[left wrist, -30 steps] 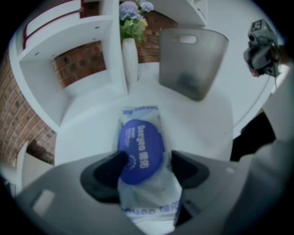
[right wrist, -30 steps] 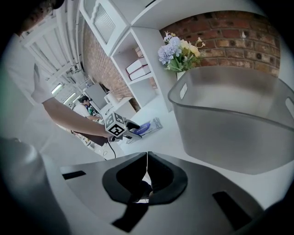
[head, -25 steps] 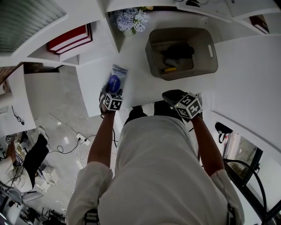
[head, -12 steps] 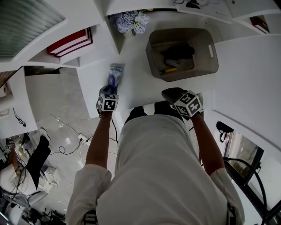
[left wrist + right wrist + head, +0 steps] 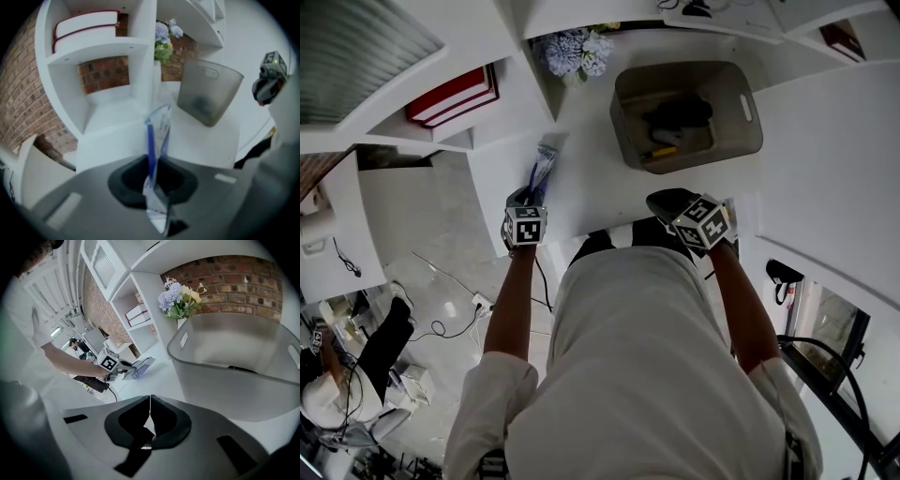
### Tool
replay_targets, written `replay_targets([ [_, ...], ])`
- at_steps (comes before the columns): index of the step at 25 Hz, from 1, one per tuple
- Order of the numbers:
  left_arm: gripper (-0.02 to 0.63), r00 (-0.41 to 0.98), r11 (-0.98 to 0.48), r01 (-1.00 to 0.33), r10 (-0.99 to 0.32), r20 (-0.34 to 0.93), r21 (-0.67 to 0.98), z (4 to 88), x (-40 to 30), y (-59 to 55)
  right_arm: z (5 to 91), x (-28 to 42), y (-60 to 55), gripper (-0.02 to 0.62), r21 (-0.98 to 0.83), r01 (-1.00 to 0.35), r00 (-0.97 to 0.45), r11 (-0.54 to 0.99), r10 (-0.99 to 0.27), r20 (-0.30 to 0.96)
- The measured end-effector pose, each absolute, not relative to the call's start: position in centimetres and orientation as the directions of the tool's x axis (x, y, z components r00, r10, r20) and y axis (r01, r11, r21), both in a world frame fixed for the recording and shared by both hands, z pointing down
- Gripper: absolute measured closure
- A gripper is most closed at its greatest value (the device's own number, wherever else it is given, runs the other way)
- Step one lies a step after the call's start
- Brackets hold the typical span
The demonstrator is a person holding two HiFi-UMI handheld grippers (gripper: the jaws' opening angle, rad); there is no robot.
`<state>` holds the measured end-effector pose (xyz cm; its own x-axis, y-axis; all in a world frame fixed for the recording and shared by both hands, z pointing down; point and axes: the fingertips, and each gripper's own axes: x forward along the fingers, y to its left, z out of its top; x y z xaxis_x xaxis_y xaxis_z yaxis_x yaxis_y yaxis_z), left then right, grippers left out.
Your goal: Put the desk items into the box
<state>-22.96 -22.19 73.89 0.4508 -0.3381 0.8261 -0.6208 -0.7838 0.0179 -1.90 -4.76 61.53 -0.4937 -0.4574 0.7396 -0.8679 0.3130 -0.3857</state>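
A clear packet with a blue card [image 5: 542,165] [image 5: 157,127] [image 5: 143,367] hangs edge-on just above the white desk. My left gripper [image 5: 530,194] [image 5: 152,177] [image 5: 123,374] pinches its near end; its jaws have just been closing and now press on it. The grey box [image 5: 751,105] [image 5: 209,92] [image 5: 234,363] stands at the back right of the desk, with a black item [image 5: 680,112] and a yellow one [image 5: 662,149] inside. My right gripper [image 5: 664,200] [image 5: 149,414] [image 5: 267,87] stays shut and empty near the desk's front edge, in front of the box.
A vase of pale blue flowers [image 5: 573,49] [image 5: 180,298] stands left of the box. White shelves with red-edged books [image 5: 450,92] [image 5: 85,28] lie to the left. The desk's front edge [image 5: 581,225] runs just before both grippers, with floor and cables below.
The left gripper's jaws went from wide open around the flat-lying packet to closed on it. The packet has turned edge-on and risen off the desk. The right gripper has stayed put.
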Motion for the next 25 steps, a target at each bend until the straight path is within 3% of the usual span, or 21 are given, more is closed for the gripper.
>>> replay_targets([
  [25,0.569,0.585,-0.748,-0.648,-0.372,0.720,0.140,63.8,-14.0,-19.0,62.0,2.8,-2.3,0.592,-0.406,-0.850,-0.523,0.335,-0.452,0.723],
])
